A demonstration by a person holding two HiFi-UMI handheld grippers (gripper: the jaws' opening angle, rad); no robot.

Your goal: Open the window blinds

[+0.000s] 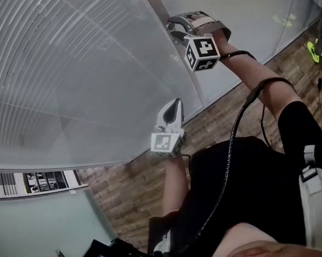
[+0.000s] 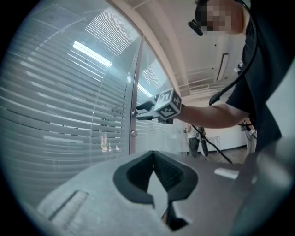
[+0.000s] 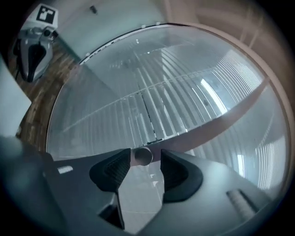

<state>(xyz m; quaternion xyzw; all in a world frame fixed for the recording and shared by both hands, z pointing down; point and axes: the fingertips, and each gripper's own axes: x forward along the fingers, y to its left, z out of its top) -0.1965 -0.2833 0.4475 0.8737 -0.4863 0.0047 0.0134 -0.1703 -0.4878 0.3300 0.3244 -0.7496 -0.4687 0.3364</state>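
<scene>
progress: white slatted blinds (image 3: 175, 97) maybe half-tilted, more twisting needed
right gripper (image 3: 144, 159): loose around round silver knob (image 3: 140, 156)
left gripper (image 2: 154, 156): closed, empty

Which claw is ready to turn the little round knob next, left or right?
Probably right: the right claw stands open around the knob. The left claw is shut, away from it, touching nothing.

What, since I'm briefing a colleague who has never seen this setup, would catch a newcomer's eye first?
The wide glass wall with white horizontal slat blinds fills the upper left of the head view. At its grey frame post, the right gripper has its open fingers either side of a small round silver knob. The left gripper hangs lower, shut and empty.
</scene>
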